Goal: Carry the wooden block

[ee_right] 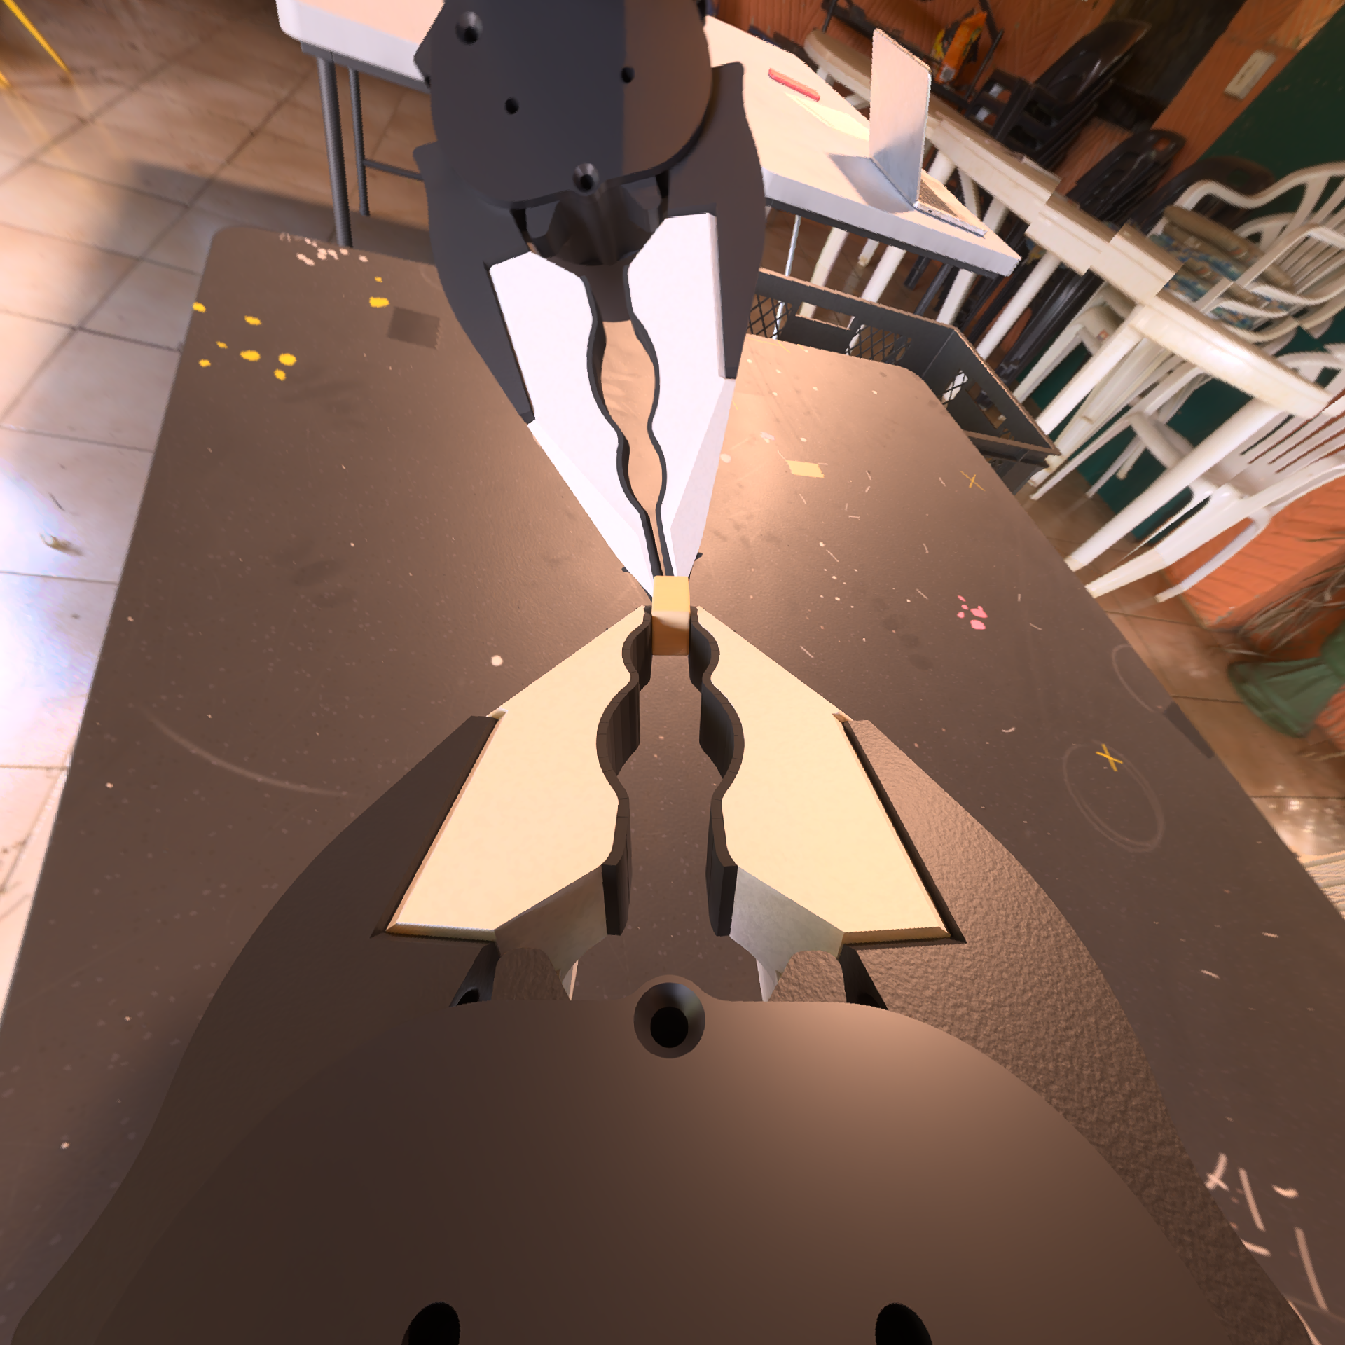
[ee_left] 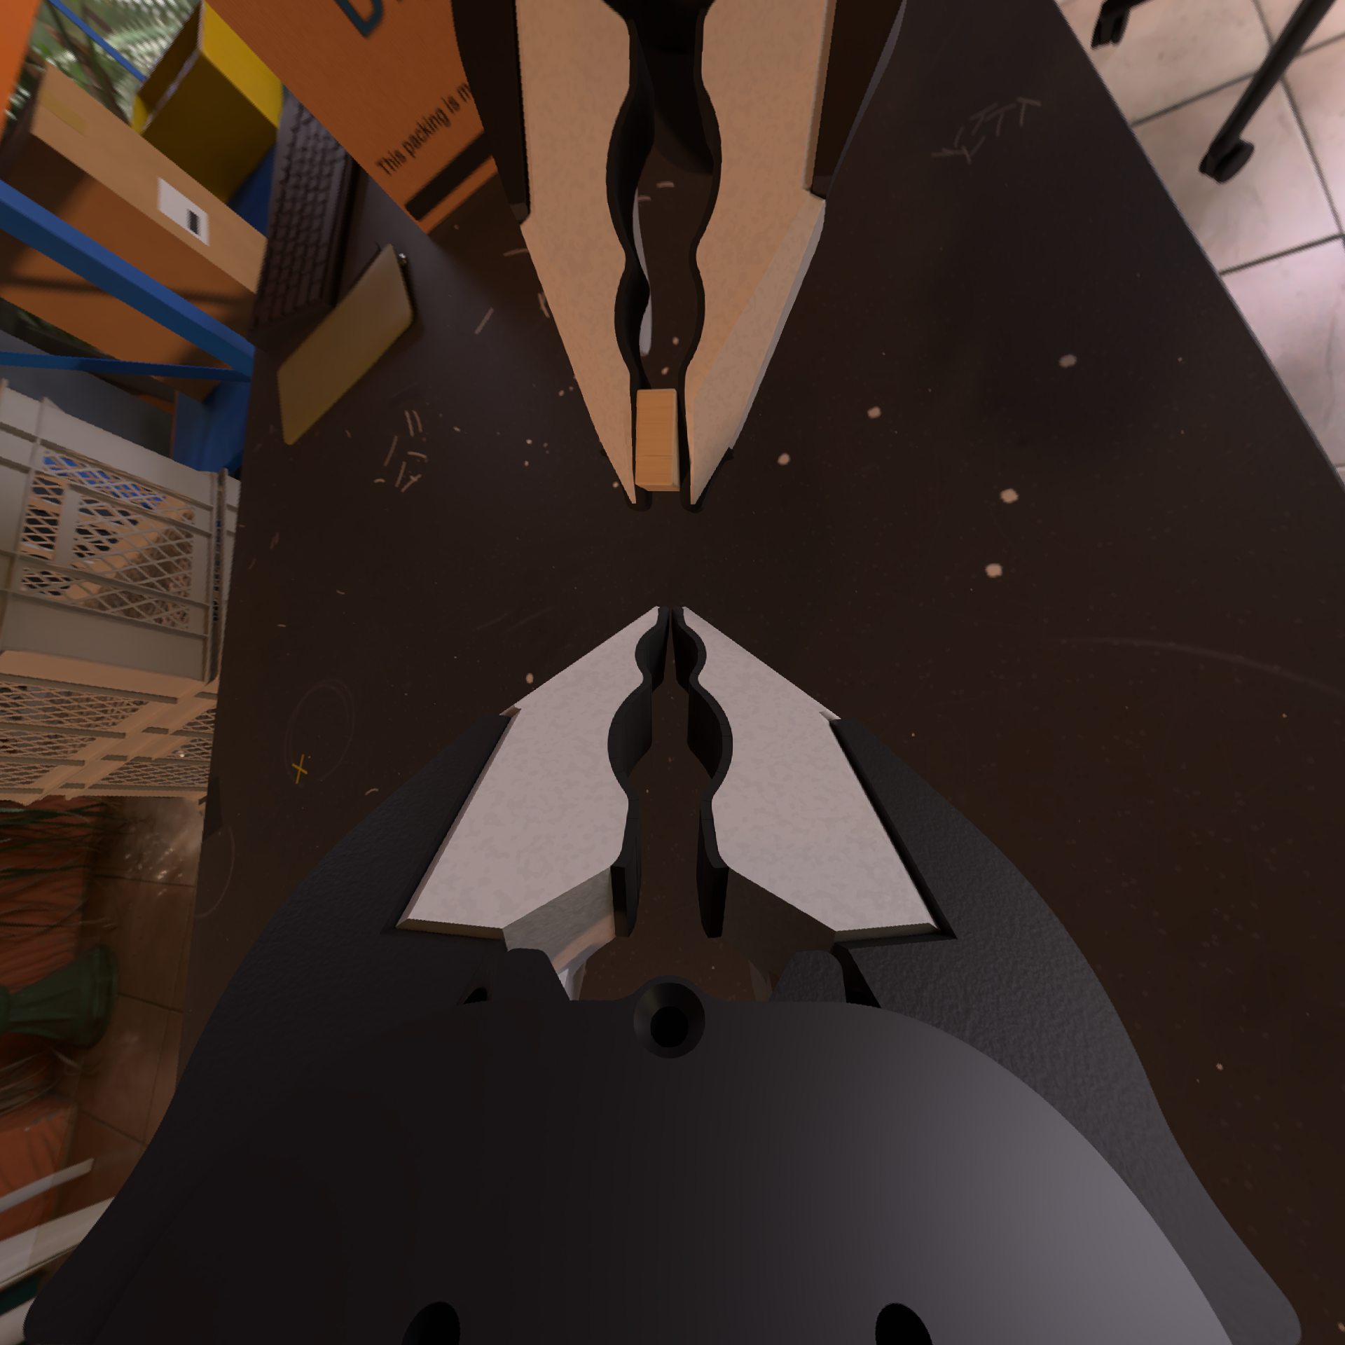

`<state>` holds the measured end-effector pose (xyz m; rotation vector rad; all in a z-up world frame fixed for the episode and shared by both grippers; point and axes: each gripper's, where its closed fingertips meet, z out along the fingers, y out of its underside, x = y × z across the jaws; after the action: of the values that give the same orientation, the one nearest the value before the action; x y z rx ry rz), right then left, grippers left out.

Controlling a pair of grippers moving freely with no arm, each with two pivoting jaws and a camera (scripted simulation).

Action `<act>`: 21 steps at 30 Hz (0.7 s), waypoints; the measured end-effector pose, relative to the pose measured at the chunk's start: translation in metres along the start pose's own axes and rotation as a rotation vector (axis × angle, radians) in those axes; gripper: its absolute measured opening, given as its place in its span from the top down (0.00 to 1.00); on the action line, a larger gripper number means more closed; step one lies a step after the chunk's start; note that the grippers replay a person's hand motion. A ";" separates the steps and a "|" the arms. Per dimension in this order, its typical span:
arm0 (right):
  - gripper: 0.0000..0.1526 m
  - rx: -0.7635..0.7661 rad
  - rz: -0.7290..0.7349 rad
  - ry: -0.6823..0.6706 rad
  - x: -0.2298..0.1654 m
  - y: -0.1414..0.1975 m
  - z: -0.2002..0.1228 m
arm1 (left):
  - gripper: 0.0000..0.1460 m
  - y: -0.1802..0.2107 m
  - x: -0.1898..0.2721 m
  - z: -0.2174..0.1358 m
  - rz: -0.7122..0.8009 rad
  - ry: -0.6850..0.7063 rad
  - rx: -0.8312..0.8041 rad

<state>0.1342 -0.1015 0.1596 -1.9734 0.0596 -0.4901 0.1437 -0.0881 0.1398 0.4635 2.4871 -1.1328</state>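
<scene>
A small wooden block (ee_right: 669, 627) is pinched between the tips of my right gripper (ee_right: 669, 619), whose fingers are tan. The block is held above the dark table (ee_right: 364, 582). In the left wrist view the block (ee_left: 657, 440) shows between the right gripper's (ee_left: 662, 502) tips, pointing toward me. My left gripper (ee_left: 669, 613), with white fingers, is shut and empty. It faces the right gripper tip to tip, with a short gap to the block. In the right wrist view the left gripper (ee_right: 664, 571) hangs just beyond the block.
A flat tan board (ee_left: 342, 342) and a dark keyboard (ee_left: 306, 218) lie at the table's far left. Cardboard boxes (ee_left: 131, 204) and a grey crate (ee_left: 109, 553) stand beside the table. A white table with a laptop (ee_right: 895, 124), white chairs (ee_right: 1201, 364) and a black crate (ee_right: 910, 342) stand beyond.
</scene>
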 end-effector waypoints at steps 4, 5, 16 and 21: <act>0.95 0.043 0.079 0.010 0.017 0.003 0.000 | 0.98 0.007 -0.013 -0.004 -0.081 -0.052 0.066; 0.95 0.062 0.105 0.027 0.027 0.008 -0.001 | 0.96 0.016 -0.019 -0.003 -0.142 -0.043 0.062; 0.95 0.233 0.488 0.443 0.226 0.117 -0.028 | 0.88 0.215 -0.176 -0.003 -0.648 -0.452 0.133; 0.95 0.243 0.539 0.511 0.277 0.163 -0.009 | 0.90 0.234 -0.214 0.002 -0.655 -0.528 0.216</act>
<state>0.4130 -0.2535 0.1066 -1.4721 0.7930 -0.5950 0.4343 0.0260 0.0842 -0.5841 2.0801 -1.5190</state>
